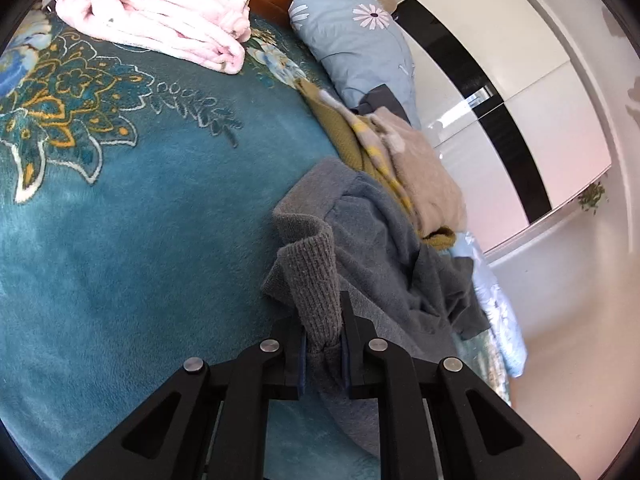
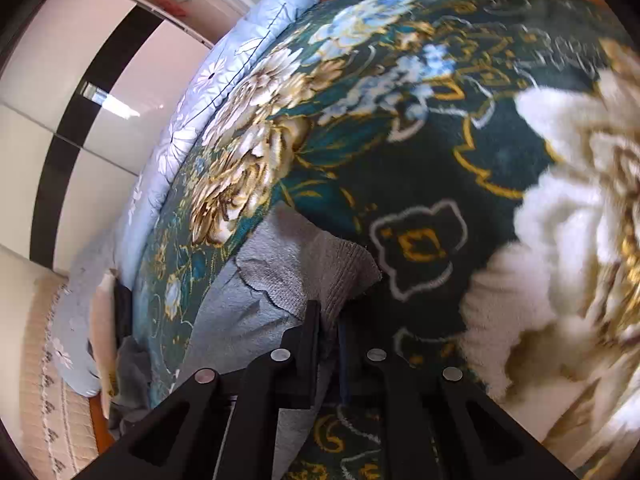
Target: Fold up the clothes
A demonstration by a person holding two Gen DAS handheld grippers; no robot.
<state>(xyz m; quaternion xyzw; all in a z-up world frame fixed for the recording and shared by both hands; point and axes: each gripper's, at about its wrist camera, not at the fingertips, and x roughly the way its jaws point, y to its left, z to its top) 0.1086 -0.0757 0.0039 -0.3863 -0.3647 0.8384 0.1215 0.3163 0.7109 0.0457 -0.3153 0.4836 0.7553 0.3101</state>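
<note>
Left tool [image 1: 323,320] is clamping a ribbed grey cuff [image 1: 314,280], both fingers pressing the knit from either side. The cuff belongs to a grey sweater [image 1: 372,248] that is lying bunched on the teal floral blanket [image 1: 140,220] covering the bed, near the bed's edge. Just beyond the sweater a beige garment [image 1: 428,176] and a mustard-yellow knit [image 1: 344,132] are sitting in a loose pile, touching each other and overlapping the sweater's far side. A dark grey piece [image 1: 380,100] is peeking out behind them. A pink fleece garment [image 1: 160,12], folded, is resting on the blanket well apart from the pile. A light blue daisy-print pillow [image 1: 352,36] is lying along the bed edge beside the pile. A white wardrobe with a black stripe [image 1: 500,100] is standing past the bed.

Right tool [image 2: 328,320] is pinching a grey ribbed edge [image 2: 340,272] of the same sweater [image 2: 248,312]; the fingers are nearly together with fabric between them, though the right finger is dim and partly hidden, so the grip is probably closed on cloth. The sweater here is draping over the blanket [image 2: 420,160]. A light blue quilt [image 2: 192,120] is lining the bed's edge.
</note>
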